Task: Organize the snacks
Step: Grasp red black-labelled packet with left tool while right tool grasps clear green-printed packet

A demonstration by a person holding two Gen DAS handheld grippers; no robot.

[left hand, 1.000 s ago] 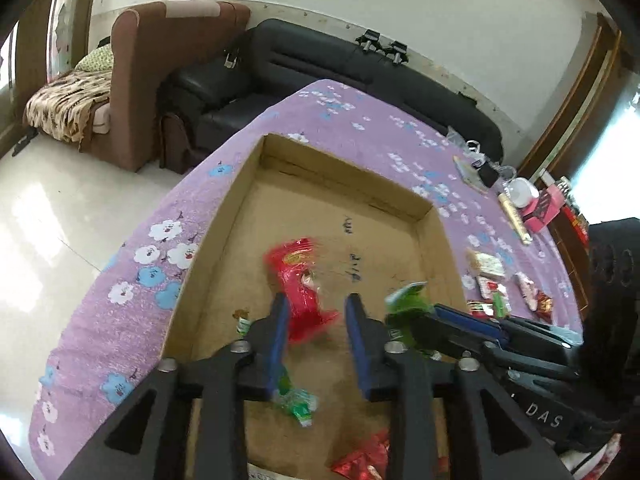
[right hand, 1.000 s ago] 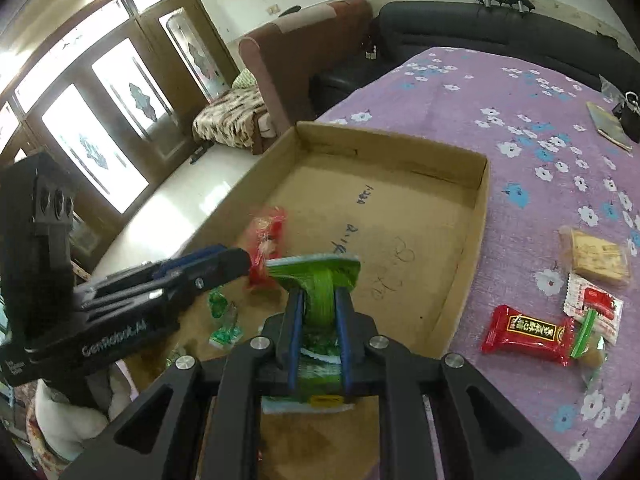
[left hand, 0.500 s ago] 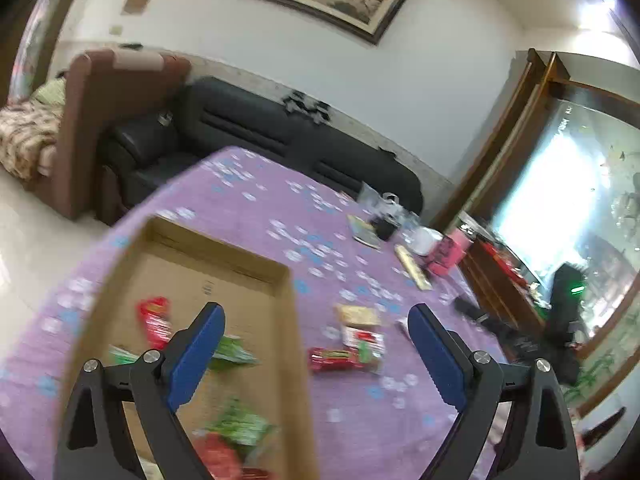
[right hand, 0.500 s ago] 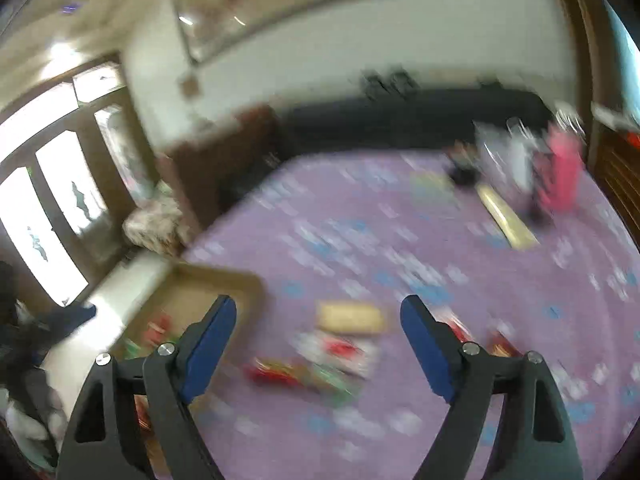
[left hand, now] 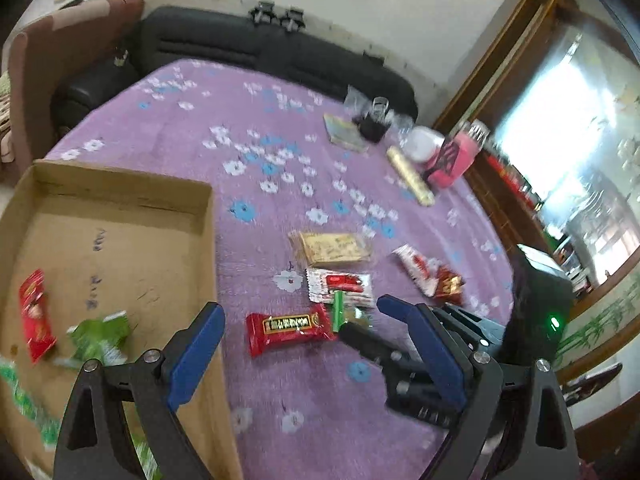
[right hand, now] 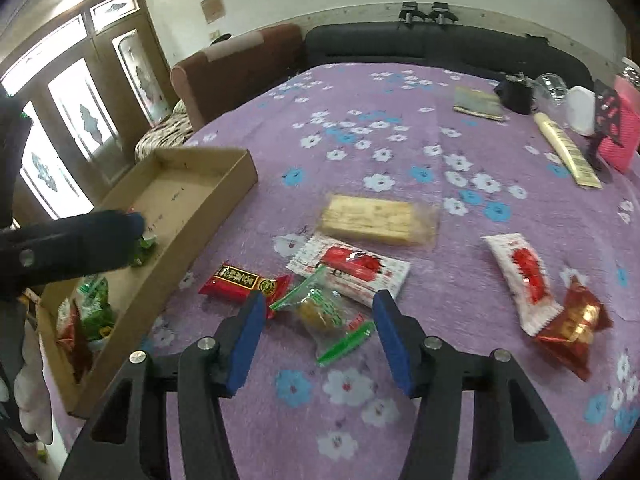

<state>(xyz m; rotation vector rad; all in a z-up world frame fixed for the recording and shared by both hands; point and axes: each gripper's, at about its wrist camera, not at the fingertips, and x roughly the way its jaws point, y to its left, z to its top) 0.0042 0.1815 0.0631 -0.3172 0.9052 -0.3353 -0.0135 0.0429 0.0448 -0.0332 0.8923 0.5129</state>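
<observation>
A shallow cardboard box lies on the purple flowered table and holds red and green snack packs. Loose snacks lie right of it: a red bar, a clear green-edged pack, a white-red pack, a cracker pack. My left gripper is open and empty above the red bar. My right gripper is open and empty, its fingers on either side of the green-edged pack.
Another white-red pack and a red-gold pack lie further right. At the table's far side stand a pink box, a long yellow packet, a booklet and jars. A black sofa is behind.
Both grippers have opened wide, left their red and green packs in the box, and swung right from over the box to over the loose snacks on the table.
</observation>
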